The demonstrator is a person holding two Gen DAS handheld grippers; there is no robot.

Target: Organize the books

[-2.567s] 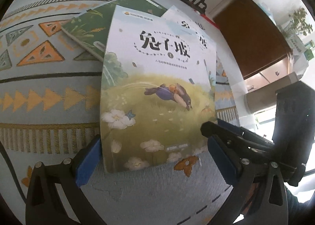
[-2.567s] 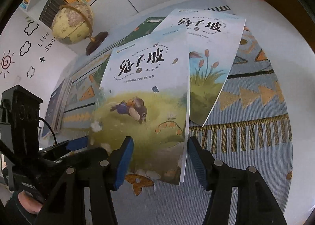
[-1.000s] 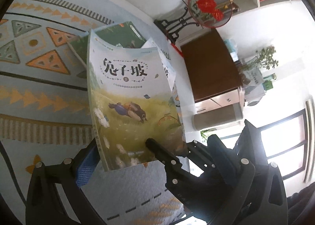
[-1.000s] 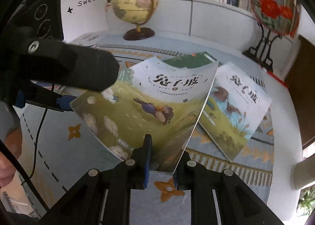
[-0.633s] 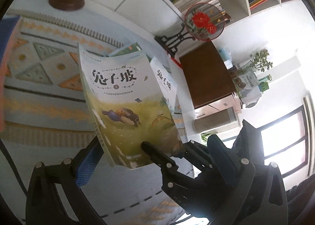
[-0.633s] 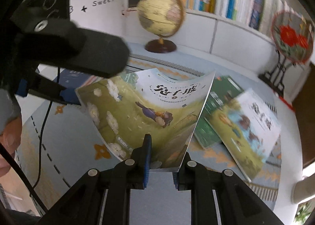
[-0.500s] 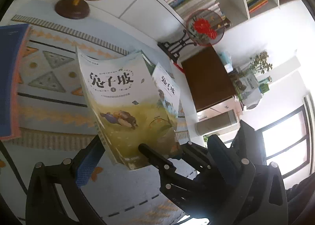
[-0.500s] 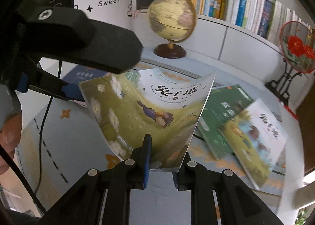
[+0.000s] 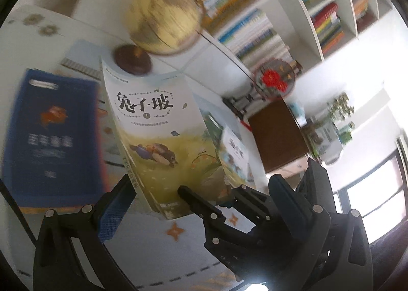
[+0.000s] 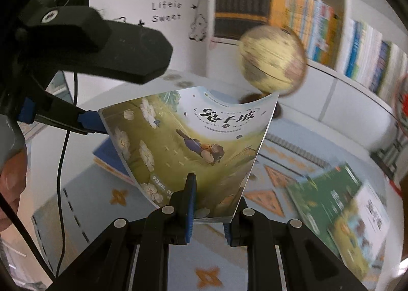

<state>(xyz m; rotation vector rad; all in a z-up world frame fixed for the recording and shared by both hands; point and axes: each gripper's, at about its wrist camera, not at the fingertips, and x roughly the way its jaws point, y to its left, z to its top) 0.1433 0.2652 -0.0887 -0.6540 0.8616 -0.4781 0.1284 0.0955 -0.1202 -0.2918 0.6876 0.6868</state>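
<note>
Between the right tongs [image 10: 207, 210], nearly closed, sits the bottom edge of the rabbit book [image 10: 193, 148], lifted clear of the worktop [image 10: 84, 204]. The left tongs [image 9: 193, 204] stand wide, one pad against its spine (no real squeeze, as far as shows). A blue book [image 9: 51, 135] lies toward the left edge; the green book [image 10: 326, 196] and another wait at right, so most sorting remains.

Daylight glared from window [image 9: 369, 194]; globe [image 10: 274, 61] and shelves [image 9: 255, 33] were motion-blurred, fisheye edges bent dark.
</note>
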